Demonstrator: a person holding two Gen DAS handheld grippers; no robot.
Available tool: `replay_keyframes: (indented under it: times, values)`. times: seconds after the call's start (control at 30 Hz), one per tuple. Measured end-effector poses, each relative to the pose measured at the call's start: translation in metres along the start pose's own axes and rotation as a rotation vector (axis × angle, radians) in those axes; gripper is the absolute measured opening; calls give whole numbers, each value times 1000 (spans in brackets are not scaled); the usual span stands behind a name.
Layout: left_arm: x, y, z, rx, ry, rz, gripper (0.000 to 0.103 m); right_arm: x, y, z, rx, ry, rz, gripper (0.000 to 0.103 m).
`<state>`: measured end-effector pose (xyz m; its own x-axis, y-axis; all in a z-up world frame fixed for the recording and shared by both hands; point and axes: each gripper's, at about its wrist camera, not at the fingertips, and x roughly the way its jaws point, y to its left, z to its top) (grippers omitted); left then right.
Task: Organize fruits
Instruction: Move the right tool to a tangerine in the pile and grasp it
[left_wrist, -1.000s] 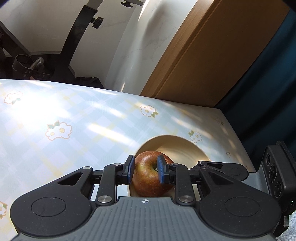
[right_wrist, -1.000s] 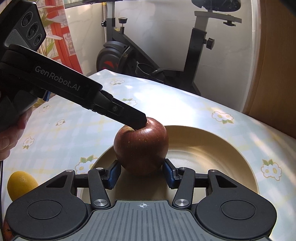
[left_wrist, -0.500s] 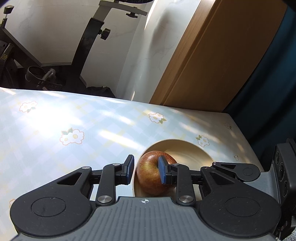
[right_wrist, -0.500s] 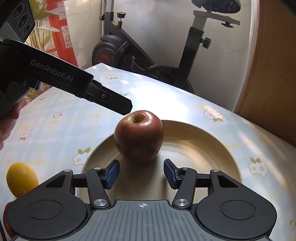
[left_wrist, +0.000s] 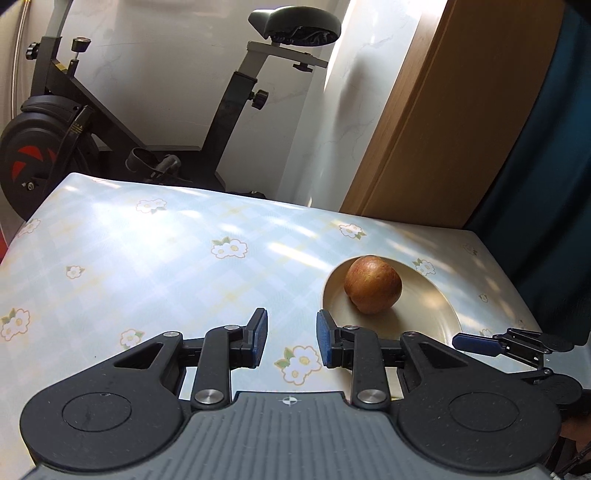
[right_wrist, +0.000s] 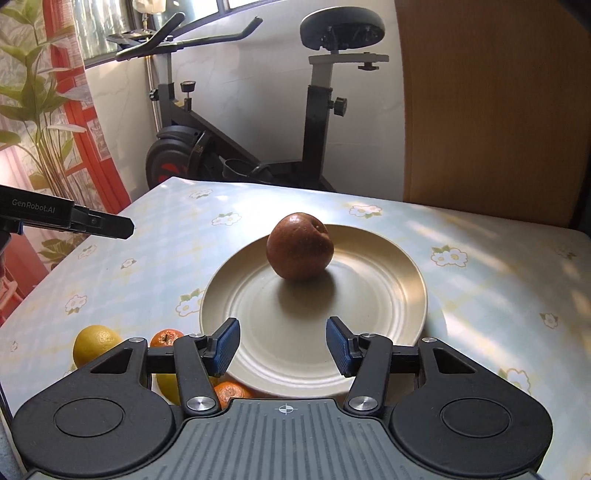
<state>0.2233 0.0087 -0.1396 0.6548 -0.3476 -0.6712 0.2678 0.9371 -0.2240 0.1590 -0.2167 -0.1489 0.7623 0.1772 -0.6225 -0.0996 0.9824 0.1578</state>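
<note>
**One apple plated, citrus waiting**

A red apple (right_wrist: 300, 246) sits alone on the beige plate (right_wrist: 388, 295), toward its far side, on the flowered table (left_wrist: 147, 258). Both tools hang clear of it: the left gripper (left_wrist: 291, 341) shows a narrow empty gap over the cloth, the right gripper (right_wrist: 282, 345) stands moderately parted and empty above the plate's near rim. A lemon (right_wrist: 95, 341) and two tangerines (right_wrist: 166, 338) lie just beside the plate, not yet placed. By this view, the sorting looks barely begun.
</note>
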Motion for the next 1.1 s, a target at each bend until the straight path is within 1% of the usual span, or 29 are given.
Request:
replay_keyframes:
  times: [0.13, 0.27, 0.47, 0.57, 0.73, 0.87, 0.9, 1.1]
  values:
    - [-15, 1, -8, -9, -6, 1, 30, -15, -1, -12, 56, -2, -21, 49]
    - [-19, -3, -16, -9, -9, -6, 31, -24, -8, -19, 74, 20, -47, 49]
    - [-19, -11, -22, 31, -5, -1, 31, -34, -17, -33, 82, 66, -77, 40]
    - [-20, -13, -25, 28, 3, -6, 31, -38, -25, -41, 120, 97, -61, 39]
    - [-19, -15, -31, 34, 18, 6, 31, -38, -28, -50, 157, 135, -32, 39]
    - [-20, -14, -33, 21, 28, 9, 31, -33, -36, -53, 263, 144, 23, 39]
    - [-20, -14, -34, 21, 30, 10, 31, -32, -37, -53, 272, 147, 28, 39]
    - [-21, -16, -37, 30, 44, 8, 31, -30, -32, -53, 264, 166, 30, 39]
